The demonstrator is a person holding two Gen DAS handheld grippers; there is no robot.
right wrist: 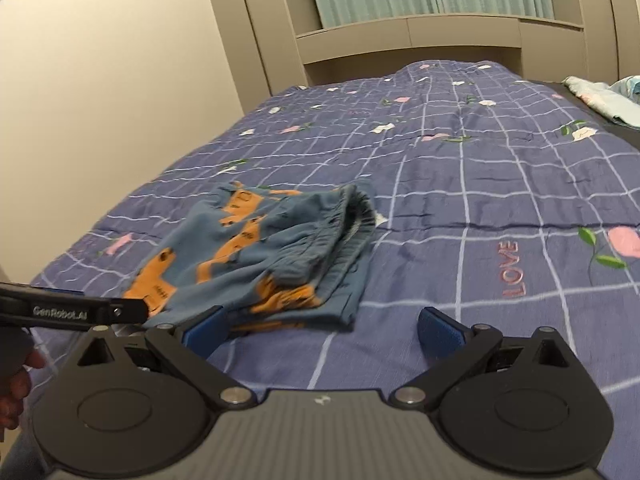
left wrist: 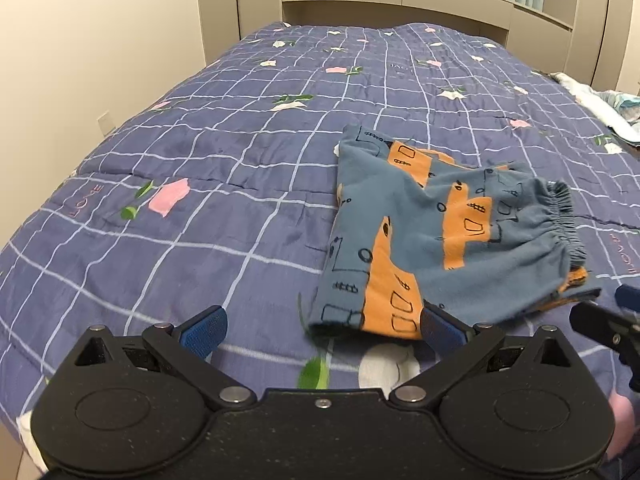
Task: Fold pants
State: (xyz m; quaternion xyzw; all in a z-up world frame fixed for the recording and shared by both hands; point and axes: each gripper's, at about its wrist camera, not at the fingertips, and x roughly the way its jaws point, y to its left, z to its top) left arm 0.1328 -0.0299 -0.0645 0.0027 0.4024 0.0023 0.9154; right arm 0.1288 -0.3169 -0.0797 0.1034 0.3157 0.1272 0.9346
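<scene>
Pants (left wrist: pixel 436 236): blue with orange print, lay folded in a compact stack on the quilt (left wrist: pixel 224 160), elastic waistband on the stack's right side.
Left gripper (left wrist: pixel 322 326): jaws spread wide, empty, at the stack's near edge.
Right gripper (right wrist: pixel 322 326): jaws spread wide, empty, just right of the stack.
Far right bed edge: pale bundled cloth (right wrist: pixel 604 96).
</scene>
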